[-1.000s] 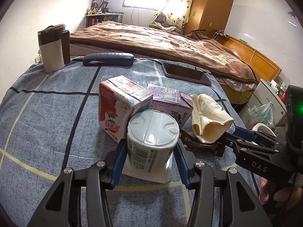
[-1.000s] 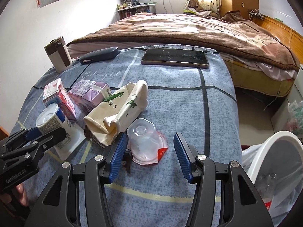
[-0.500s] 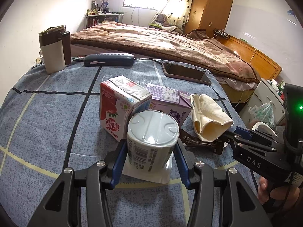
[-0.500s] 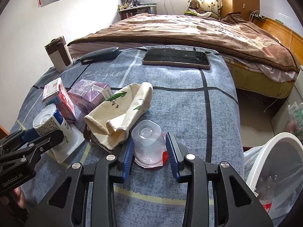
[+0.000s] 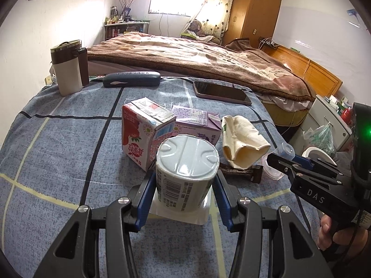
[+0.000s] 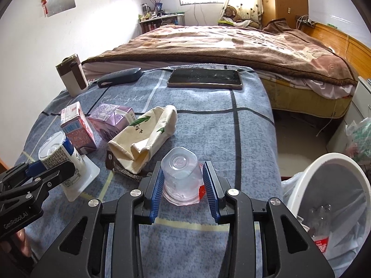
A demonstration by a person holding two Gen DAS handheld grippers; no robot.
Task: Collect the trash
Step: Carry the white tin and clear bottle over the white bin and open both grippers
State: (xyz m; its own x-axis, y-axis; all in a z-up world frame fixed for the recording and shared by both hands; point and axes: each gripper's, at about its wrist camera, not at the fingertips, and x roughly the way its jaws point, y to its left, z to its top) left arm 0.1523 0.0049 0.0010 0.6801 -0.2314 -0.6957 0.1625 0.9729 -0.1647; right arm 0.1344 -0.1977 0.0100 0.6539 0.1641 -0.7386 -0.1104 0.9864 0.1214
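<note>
On the desk, the left tool [image 5: 185, 192] pinched an upturned yogurt cup [image 5: 187, 162]. To its right, the right tool [image 6: 184, 191] pinched an upturned clear cup [image 6: 180, 173], and the white bin [image 6: 329, 162] stood further right, nearest that tool.

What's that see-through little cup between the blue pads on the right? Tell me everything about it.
The clear plastic cup looks thin and glossy and seems empty. It stands upside down, its rounded-square base up and its flanged rim on the blue plaid cloth. A red-and-white peeled lid flap sticks out at its rim. The right gripper has its blue pads pressed against both sides. It sits near the cloth's front edge, close to the crumpled cream paper bag.
</note>
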